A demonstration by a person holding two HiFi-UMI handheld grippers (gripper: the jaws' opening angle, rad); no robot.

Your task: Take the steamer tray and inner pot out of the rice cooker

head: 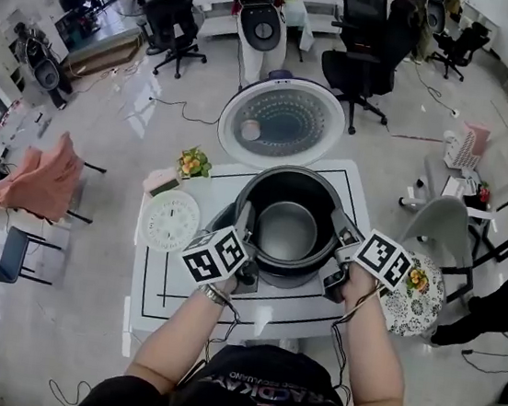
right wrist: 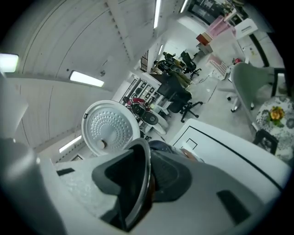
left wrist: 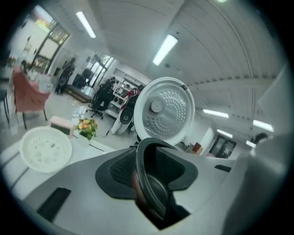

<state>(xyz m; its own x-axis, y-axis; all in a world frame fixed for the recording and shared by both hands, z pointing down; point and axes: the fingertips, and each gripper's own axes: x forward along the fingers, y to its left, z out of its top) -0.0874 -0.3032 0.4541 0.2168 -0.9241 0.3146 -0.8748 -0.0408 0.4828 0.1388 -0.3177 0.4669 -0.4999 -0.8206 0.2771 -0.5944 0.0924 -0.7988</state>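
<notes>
The dark inner pot (head: 287, 232) is at the open rice cooker, whose round lid (head: 281, 122) stands raised behind it. My left gripper (head: 244, 226) is shut on the pot's left rim and my right gripper (head: 340, 237) on its right rim. In the left gripper view the black rim (left wrist: 154, 183) runs between the grey jaws of the left gripper (left wrist: 147, 170). In the right gripper view the rim (right wrist: 140, 183) is pinched the same way by the right gripper (right wrist: 143, 176). The white steamer tray (head: 172, 221) lies on the table to the left of the cooker.
The white table (head: 159, 287) has black lines on it. A small flower pot (head: 191, 162) and a pink block (head: 159, 180) sit at its back left. A patterned round plate (head: 416, 298) and a grey chair (head: 445, 234) are on the right. Office chairs stand beyond.
</notes>
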